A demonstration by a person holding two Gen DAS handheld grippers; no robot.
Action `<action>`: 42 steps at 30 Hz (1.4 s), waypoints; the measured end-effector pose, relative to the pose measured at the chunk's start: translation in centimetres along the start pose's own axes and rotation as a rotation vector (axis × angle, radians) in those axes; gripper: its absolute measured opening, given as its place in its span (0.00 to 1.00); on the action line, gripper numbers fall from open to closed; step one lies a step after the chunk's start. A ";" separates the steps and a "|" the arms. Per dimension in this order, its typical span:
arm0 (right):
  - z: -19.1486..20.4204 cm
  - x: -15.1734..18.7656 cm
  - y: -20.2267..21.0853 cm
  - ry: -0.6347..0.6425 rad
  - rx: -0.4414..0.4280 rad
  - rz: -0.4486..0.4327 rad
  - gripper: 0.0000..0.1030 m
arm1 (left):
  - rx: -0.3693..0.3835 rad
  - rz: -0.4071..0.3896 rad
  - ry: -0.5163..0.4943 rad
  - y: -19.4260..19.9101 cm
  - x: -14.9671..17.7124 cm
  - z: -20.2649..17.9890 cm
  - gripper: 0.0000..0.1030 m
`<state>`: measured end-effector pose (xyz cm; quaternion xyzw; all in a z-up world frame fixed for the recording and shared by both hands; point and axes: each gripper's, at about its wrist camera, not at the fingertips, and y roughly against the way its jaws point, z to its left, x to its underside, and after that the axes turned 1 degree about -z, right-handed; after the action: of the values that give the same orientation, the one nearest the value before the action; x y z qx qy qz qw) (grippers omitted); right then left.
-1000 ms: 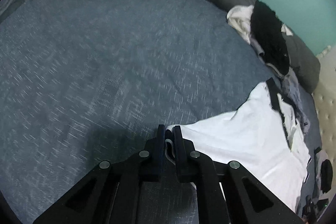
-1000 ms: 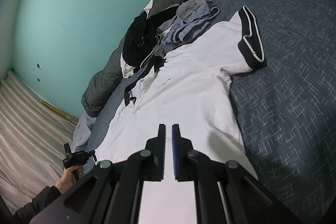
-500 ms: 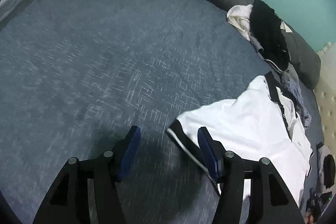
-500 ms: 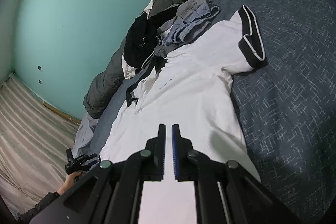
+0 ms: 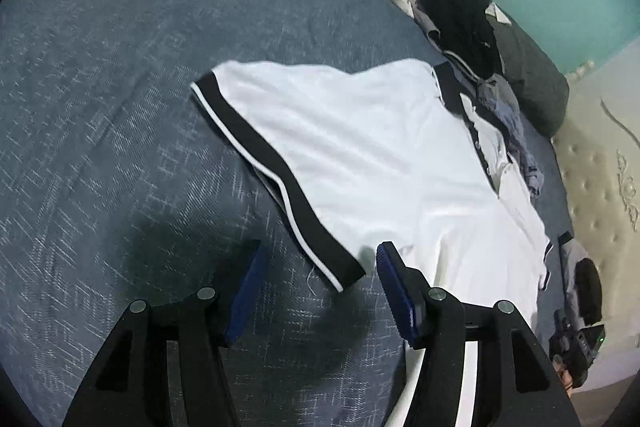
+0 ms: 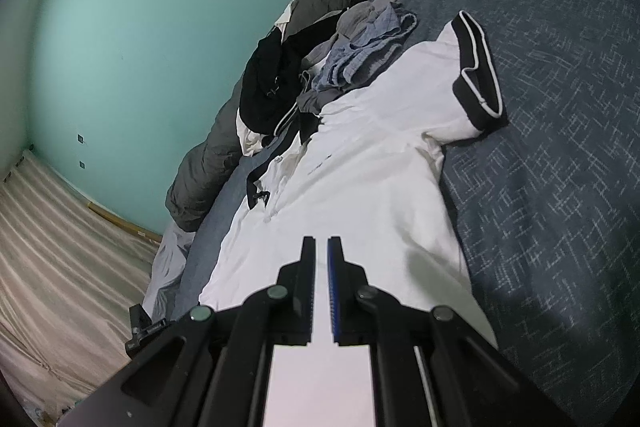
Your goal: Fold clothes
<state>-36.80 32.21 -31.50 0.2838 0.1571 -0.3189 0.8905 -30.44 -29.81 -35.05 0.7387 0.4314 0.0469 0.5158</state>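
A: Nearest you, your left gripper (image 5: 318,281) stood released, its jaws apart with the sleeve cuff (image 5: 280,179) of the shirt (image 5: 368,163) lying loose just ahead of them. Where was the shirt?

B: It lay spread flat on the bed (image 5: 120,67), collar toward the clothes pile (image 5: 460,11) beyond. Your right gripper (image 6: 321,247) was clenched over the shirt's body; whether it pinched cloth, I couldn't tell.

A: You'd have done well to catch the cuff squarely and carry the sleeve across, keeping the crease straight.
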 end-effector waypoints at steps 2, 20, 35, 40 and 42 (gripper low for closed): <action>0.0 0.0 -0.1 -0.001 -0.001 0.004 0.06 | 0.007 0.003 0.004 -0.3 0.1 0.0 0.58; -0.3 0.3 -0.5 -0.005 0.033 0.024 0.06 | 0.058 -0.023 0.019 1.3 0.6 0.7 0.02; -0.5 0.0 -0.6 -0.011 0.033 0.024 0.06 | -0.011 -0.020 -0.031 1.8 0.6 0.8 0.02; -0.4 0.1 -0.7 -0.010 0.031 0.026 0.06 | -0.013 -0.016 -0.062 1.8 0.8 -0.2 0.03; -0.5 0.1 -0.7 -0.015 0.031 0.027 0.06 | -0.006 -0.019 -0.063 2.0 1.0 -0.5 0.05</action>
<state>-37.20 32.03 -32.25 0.2975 0.1418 -0.3115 0.8913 -28.94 -28.98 -33.58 0.7341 0.4218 0.0202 0.5318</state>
